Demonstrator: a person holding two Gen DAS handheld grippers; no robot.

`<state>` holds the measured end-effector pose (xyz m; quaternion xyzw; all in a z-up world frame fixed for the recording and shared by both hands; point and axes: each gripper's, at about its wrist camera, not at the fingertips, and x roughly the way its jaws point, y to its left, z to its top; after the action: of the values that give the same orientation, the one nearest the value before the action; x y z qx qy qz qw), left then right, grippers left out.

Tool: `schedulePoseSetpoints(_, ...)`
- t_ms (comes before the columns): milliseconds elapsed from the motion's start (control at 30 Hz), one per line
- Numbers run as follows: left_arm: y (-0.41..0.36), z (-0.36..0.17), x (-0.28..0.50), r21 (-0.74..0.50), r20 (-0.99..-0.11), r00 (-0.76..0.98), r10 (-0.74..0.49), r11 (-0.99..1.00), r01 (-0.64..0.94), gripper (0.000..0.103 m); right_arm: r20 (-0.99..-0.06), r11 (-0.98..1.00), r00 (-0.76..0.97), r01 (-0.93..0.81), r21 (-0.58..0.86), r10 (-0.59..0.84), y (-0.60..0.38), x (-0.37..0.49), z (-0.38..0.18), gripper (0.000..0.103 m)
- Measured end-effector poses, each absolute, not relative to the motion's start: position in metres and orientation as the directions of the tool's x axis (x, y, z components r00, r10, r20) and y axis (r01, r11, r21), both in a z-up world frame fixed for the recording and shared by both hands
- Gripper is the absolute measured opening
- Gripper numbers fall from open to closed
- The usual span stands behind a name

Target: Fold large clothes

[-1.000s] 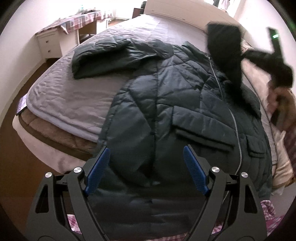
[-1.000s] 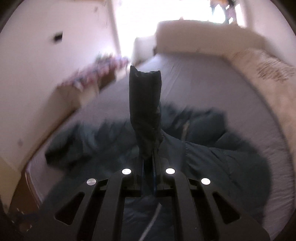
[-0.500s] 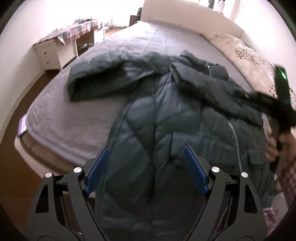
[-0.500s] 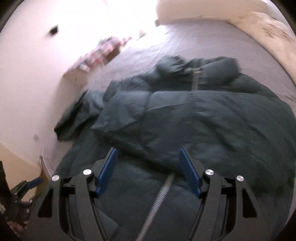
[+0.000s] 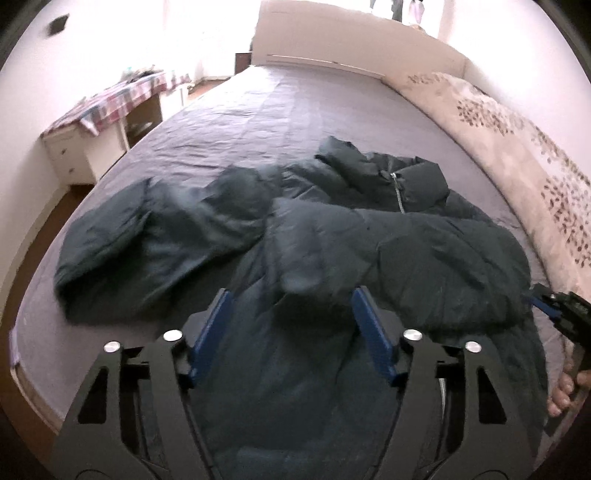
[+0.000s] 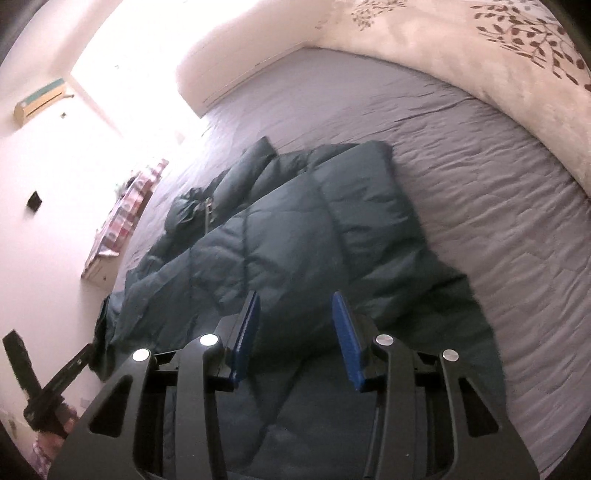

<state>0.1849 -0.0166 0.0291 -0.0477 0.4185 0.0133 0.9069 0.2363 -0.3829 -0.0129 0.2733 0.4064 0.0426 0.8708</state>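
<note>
Dark green puffy jacket (image 5: pixel 332 236) lies on the grey bed (image 5: pixel 258 110). Only the left view shows its zipper (image 5: pixel 398 192) clearly. Both grippers' fingers, left (image 5: pixel 290 314) and right (image 6: pixel 295 317), have just been closing but are spread, pinching nothing.

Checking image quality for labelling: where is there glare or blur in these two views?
Left wrist view: window blown out at top, jacket smeared by motion at centre. Right wrist view: upper-left window washed out white, jacket softly blurred, bed sheet wrinkles fairly crisp.

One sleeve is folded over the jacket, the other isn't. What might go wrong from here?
1. The puffy sleeve folded across the jacket may spring back.
2. The spread sleeve lies near the bed edge; dragging could slide it off.
3. Both tongs, left and right, are open and empty; a shallow pinch may slip.
</note>
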Motion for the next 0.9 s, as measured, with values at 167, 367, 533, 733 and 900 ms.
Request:
schedulePoseSetpoints(167, -0.028, 0.000, 0.220, -0.054, -0.820, 0.573, 0.009, 0.994, -0.093, 0.061, -0.759, 0.877, 0.589, 0.168, 0.449, 0.276, -0.382, 0.251, -0.038, 0.043)
schedulePoseSetpoints(367, -0.029, -0.032, 0.232, -0.037, -0.864, 0.502, 0.036, 0.990, -0.134, 0.063, -0.828, 0.927, 0.517, 0.157, 0.340, 0.216, -0.367, 0.262, -0.054, 0.043)
schedulePoseSetpoints(533, -0.029, -0.019, 0.221, -0.035, -0.847, 0.532, 0.020, 0.995, -0.093, 0.063, -0.824, 0.941, 0.540, 0.154, 0.301, 0.174, -0.357, 0.254, -0.041, 0.043)
schedulePoseSetpoints(733, 0.007, 0.015, 0.180, 0.068, -0.759, 0.642, 0.103, 0.995, -0.079, 0.075, -0.798, 0.959, 0.564, 0.035, 0.281, 0.213, -0.322, 0.205, -0.023, 0.043)
schedulePoseSetpoints(900, 0.066, 0.029, 0.152, 0.248, -0.659, 0.700, 0.275, 0.958, -0.143, 0.086, -0.816, 0.967, 0.522, -0.078, 0.244, 0.248, -0.284, 0.177, -0.025, 0.043)
